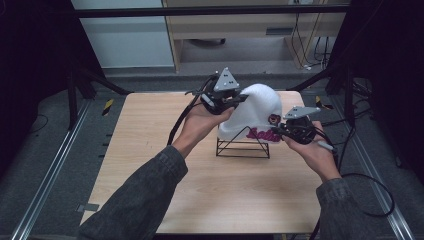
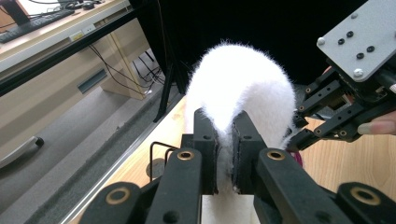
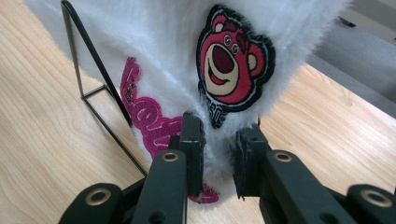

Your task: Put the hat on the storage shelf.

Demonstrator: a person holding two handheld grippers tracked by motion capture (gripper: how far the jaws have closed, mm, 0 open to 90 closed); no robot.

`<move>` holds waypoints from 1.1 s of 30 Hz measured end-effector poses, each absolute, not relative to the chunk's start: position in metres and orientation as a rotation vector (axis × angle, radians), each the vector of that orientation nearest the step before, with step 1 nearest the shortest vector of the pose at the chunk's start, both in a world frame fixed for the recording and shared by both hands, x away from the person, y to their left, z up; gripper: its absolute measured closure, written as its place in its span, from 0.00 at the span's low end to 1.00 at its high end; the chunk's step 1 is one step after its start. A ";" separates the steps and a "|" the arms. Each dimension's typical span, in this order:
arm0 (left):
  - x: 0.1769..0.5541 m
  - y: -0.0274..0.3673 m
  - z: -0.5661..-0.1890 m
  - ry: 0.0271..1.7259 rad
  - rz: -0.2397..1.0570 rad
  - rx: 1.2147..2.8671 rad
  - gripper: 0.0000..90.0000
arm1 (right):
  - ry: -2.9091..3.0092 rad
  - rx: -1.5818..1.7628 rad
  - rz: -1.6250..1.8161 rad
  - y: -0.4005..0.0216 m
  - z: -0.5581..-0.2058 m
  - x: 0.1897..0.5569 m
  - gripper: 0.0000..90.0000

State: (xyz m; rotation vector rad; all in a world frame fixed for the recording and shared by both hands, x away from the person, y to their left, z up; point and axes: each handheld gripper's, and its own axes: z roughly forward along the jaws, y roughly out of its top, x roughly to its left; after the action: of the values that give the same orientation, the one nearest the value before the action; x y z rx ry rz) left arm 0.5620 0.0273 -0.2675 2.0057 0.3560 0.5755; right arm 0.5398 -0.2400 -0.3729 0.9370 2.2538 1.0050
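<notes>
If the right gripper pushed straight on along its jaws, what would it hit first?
Nothing stands between: the right gripper is already shut on the hem of the white fuzzy hat. Straight ahead lies its bear patch, then probably the black wire stand beneath.

Light wooden table [image 1: 150, 130] across the middle of the high view, with a black wire stand [image 1: 242, 156] set a little toward 2 o'clock from its centre. Grey floor [image 1: 45, 125] all round. Yellow-and-black striped marker [image 1: 107, 106] off the table's corner at 10 o'clock, another [image 1: 320, 102] at 2 o'clock. Metal floor rail [image 1: 47, 175] running along at 9 o'clock, a second [image 1: 384, 200] at 4 o'clock. Pale wooden cabinet [image 1: 240, 25] at 12 o'clock, loose cables [image 1: 305, 47] hanging at 1 o'clock. In the left gripper view, keyboard [image 2: 32, 23] lying on a desk [image 2: 70, 32] at 10 o'clock.
</notes>
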 end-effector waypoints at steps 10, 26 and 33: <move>0.564 0.026 -0.277 0.378 0.546 2.013 0.92 | 2.269 0.952 0.995 -0.237 -0.382 0.543 0.84; 0.566 0.030 -0.297 0.397 0.532 2.039 0.92 | 2.305 0.968 0.944 -0.229 -0.401 0.545 0.81; 0.568 0.033 -0.305 0.410 0.531 2.040 0.92 | 2.311 0.993 0.950 -0.228 -0.407 0.546 0.79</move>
State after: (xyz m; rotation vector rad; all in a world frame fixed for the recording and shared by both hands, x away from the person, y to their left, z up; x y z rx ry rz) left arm 0.5681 0.0327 -0.3051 2.0403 0.4096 0.5314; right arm 0.5463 -0.2281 -0.4073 0.9926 2.3109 0.9500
